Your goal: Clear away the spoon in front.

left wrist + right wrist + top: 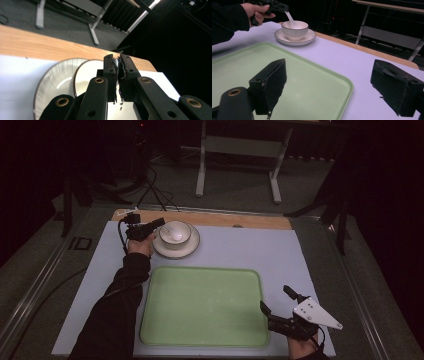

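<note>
At the far left of the table, the left gripper (156, 225) sits beside a white bowl (175, 233) on a saucer (192, 248). Its jaws are pinched together on the handle of a white spoon (291, 20), whose other end rests down in the bowl. The person's left hand (140, 245) grips it from the near side. A green tray (205, 305) lies empty in the middle of the pale mat (260, 250). Off the tray's near right corner, the right gripper (277, 302) hangs just above the mat, jaws spread wide, holding nothing.
</note>
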Demonstrator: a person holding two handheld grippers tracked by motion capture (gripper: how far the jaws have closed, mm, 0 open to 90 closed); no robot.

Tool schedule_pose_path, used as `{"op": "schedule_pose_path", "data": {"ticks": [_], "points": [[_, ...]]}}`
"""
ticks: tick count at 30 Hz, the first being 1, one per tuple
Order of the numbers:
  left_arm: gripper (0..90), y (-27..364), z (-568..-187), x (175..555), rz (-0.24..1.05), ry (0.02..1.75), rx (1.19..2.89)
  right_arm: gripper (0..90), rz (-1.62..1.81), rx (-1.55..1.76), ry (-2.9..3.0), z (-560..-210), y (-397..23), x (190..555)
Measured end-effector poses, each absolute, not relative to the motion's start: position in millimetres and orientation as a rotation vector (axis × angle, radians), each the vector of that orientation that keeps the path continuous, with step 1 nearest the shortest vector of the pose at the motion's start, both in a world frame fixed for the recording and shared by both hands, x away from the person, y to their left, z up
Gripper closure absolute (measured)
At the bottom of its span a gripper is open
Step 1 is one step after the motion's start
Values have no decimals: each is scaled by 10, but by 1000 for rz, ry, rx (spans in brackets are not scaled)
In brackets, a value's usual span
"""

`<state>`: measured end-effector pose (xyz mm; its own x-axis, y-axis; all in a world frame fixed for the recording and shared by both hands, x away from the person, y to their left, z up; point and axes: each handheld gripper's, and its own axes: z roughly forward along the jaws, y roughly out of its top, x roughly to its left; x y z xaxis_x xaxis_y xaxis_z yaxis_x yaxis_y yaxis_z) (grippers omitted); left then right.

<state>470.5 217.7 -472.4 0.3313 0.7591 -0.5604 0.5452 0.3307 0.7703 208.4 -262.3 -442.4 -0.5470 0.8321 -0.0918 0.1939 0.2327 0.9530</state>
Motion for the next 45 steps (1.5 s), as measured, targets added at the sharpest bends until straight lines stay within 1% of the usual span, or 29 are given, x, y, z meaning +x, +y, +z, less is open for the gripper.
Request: {"op": "schedule_pose_path", "data": {"ticks": [9, 24, 29, 36, 45], "points": [[852, 2263, -4430, 4620, 245, 1303, 1371, 131, 1334, 942, 1897, -4427, -2617, 2090], [852, 2313, -4084, 4376, 200, 1216, 1453, 132, 1332, 947, 1903, -4432, -2602, 2098], [852, 2337, -3972, 4270, 203, 1193, 1496, 132, 1335, 944, 1906, -4432, -2595, 2097], [852, 2395, -3876, 4143, 191, 1175, 1529, 132, 1343, 938, 1901, -4429, -2591, 2093], [852, 2412, -3777, 3943, 144, 1130, 1621, 132, 1336, 933, 1902, -4431, -2579, 2097]]}}
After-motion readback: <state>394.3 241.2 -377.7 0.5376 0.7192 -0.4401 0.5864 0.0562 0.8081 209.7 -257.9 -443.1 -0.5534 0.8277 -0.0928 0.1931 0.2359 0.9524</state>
